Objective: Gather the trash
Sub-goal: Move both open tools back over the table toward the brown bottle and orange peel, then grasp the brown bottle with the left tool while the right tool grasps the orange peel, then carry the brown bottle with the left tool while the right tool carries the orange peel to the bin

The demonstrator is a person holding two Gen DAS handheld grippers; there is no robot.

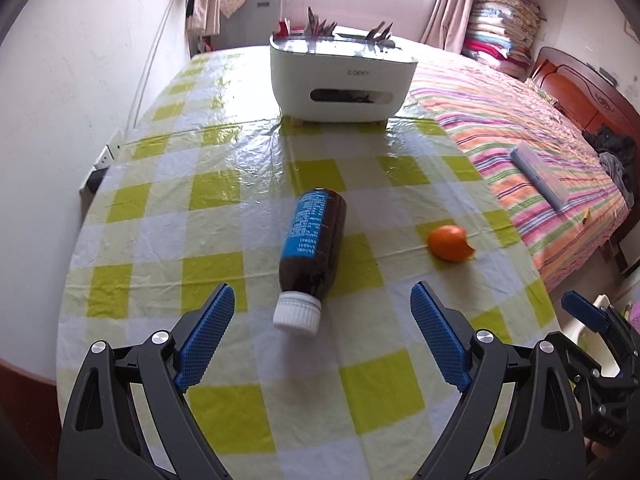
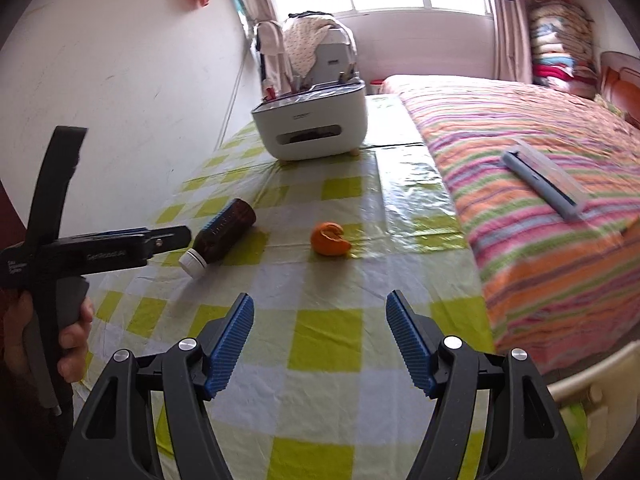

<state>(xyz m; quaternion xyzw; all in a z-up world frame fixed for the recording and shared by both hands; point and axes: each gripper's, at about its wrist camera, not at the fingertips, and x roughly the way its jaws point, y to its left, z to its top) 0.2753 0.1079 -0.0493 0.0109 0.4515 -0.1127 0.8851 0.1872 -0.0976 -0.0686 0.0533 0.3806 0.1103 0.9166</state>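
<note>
A dark brown bottle (image 1: pixel 314 240) with a blue label and white cap lies on its side on the checked tablecloth (image 1: pixel 224 200), cap toward me. My left gripper (image 1: pixel 322 300) hovers open just short of the cap, nothing between its blue pads. An orange peel (image 1: pixel 450 243) lies to the bottle's right. In the right wrist view the peel (image 2: pixel 330 239) is ahead of my right gripper (image 2: pixel 320 308), which is open and empty above the cloth. The bottle (image 2: pixel 224 228) shows there at left, behind the left gripper's body (image 2: pixel 104 252). A white desktop bin (image 1: pixel 340 76) stands at the table's far end.
A wall runs along the table's left side. A bed with a striped cover (image 2: pixel 540 200) adjoins the right edge, with a grey flat object (image 2: pixel 544 180) on it. A hand (image 2: pixel 72 328) holds the left tool. Clothes and folded quilts stand by the window.
</note>
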